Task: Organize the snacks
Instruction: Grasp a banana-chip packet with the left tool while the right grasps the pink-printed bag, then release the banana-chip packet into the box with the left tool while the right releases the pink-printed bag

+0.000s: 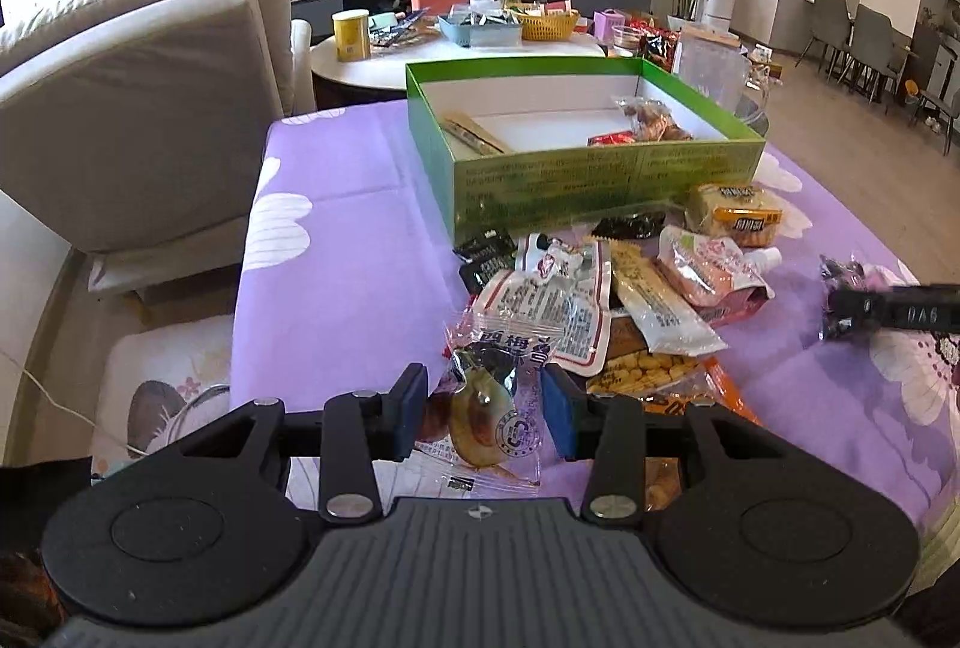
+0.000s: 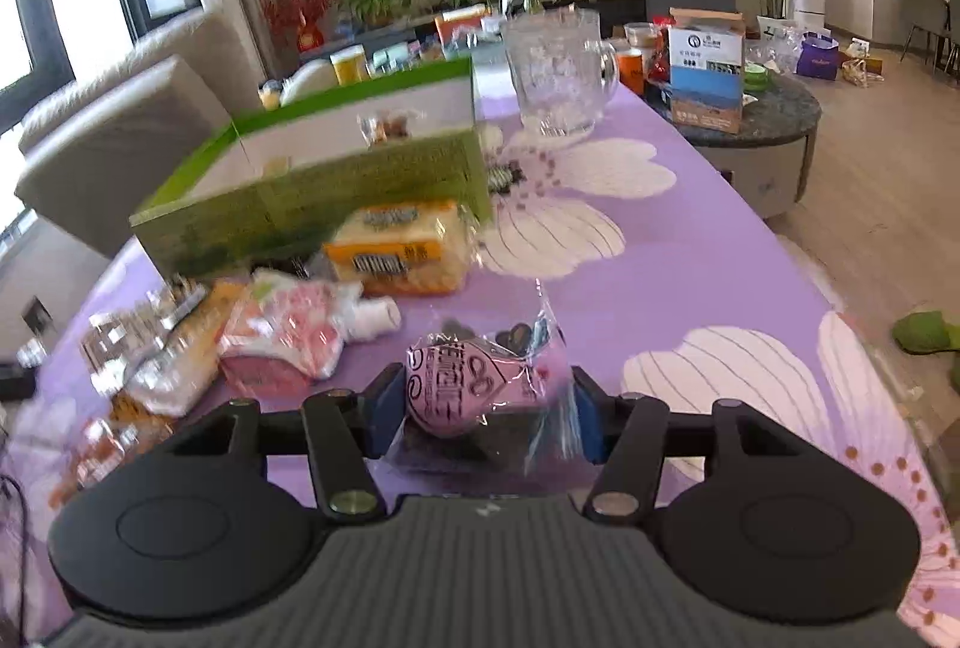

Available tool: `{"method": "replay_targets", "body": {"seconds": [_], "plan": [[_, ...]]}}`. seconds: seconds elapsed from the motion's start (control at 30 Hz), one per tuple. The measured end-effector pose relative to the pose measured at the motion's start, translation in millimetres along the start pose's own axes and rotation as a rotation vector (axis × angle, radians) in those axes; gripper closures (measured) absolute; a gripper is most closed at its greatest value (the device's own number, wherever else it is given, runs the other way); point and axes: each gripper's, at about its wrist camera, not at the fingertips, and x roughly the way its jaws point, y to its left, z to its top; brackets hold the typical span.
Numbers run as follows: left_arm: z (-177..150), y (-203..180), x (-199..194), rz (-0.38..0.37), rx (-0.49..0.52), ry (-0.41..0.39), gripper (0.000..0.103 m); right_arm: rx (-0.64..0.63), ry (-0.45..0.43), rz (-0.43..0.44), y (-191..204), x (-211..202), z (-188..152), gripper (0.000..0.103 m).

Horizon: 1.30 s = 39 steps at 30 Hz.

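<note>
Snack sorting: both grippers were found loaded.
Left wrist view: the left gripper [image 1: 485,409] was clamped on a clear plum packet [image 1: 495,396], raised over the snack pile [image 1: 606,300] before the green box [image 1: 576,180]. Right wrist view: the right gripper [image 2: 487,417] was closed on a pink packet [image 2: 480,390], above the purple cloth [image 2: 690,252].

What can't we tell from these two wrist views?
- Green box contents: near wall hides the floor in the left wrist view; blurred in the right wrist view.
- Right hand-held gripper on the pink packet: crinkled clear wrap hides pad contact.
- Left hand-held gripper: pads flank a clear packet; contact unclear.
- Snack pile labels: motion blur, right wrist view.
</note>
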Motion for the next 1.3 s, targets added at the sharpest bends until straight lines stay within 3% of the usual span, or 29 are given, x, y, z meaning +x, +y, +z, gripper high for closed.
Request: {"method": "replay_targets", "body": {"seconds": [0.1, 0.23, 0.4, 0.5, 0.83, 1.3], "plan": [[1, 0, 0, 0.001, -0.006, -0.004, 0.064, -0.042, 0.015, -0.052, 0, 2, -4, 0.023], [4, 1, 2, 0.004, -0.015, -0.005, 0.064, -0.074, -0.038, -0.084, 1, -6, -11, 0.015], [7, 0, 6, 0.002, -0.019, 0.0, 0.064, -0.136, -0.006, -0.025, 15, 1, -15, 0.007], [8, 1, 10, 0.002, -0.022, 0.005, 0.064, -0.208, 0.026, -0.062, 27, 12, -20, 0.005], [19, 3, 22, -0.007, -0.027, 0.01, 0.064, -0.152, -0.005, -0.072, 22, 22, -16, 0.005], [57, -7, 25, -0.058, 0.0, -0.076, 0.064, -0.139, -0.085, -0.037, 26, 21, 4, 0.046]]}}
